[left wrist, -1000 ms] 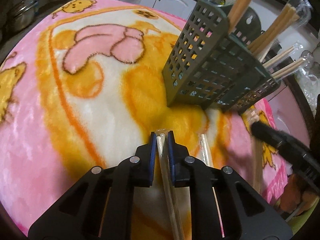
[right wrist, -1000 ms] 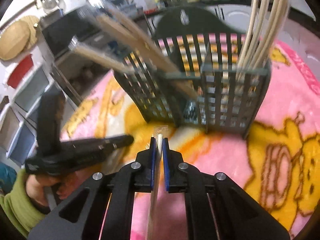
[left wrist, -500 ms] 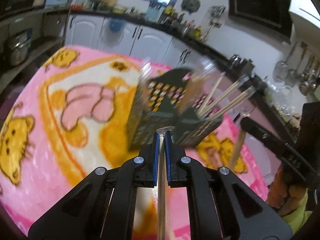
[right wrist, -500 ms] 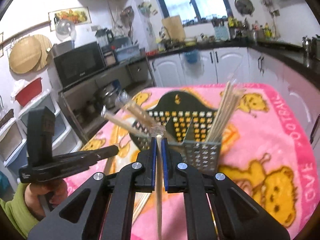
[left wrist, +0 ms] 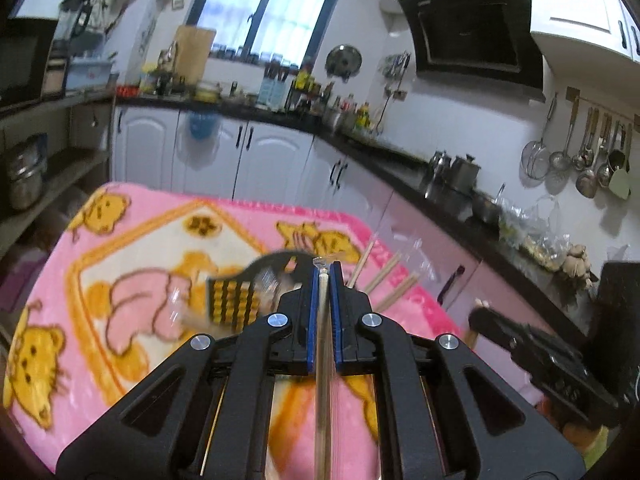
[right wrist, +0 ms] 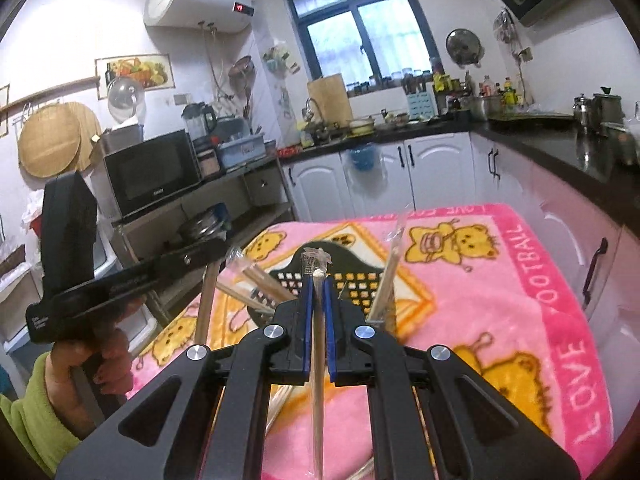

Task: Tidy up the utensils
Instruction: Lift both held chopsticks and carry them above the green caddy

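My left gripper [left wrist: 325, 270] is shut on a plastic-wrapped pair of wooden chopsticks [left wrist: 323, 360], held high above the table. My right gripper [right wrist: 316, 280] is shut on another wrapped pair of chopsticks [right wrist: 318, 364], also raised. The dark grey mesh utensil basket [right wrist: 356, 284] stands on the pink blanket below both grippers, with several wrapped chopsticks [right wrist: 386, 280] leaning in it. The basket [left wrist: 236, 300] shows blurred in the left wrist view, partly hidden by the fingers. The left gripper [right wrist: 120, 280] appears at the left of the right wrist view, with its chopsticks [right wrist: 206, 304] hanging down.
A pink teddy-bear blanket [right wrist: 500, 300] covers the table. White kitchen cabinets [left wrist: 260, 160] and a dark counter stand beyond the far edge. A shelf with a microwave [right wrist: 152, 172] is to the left. The right gripper [left wrist: 540, 356] shows at the right in the left wrist view.
Both grippers have lifted from the blanket with their chopsticks and tilted up. The basket has dropped low in both views, and the kitchen now fills the upper part.
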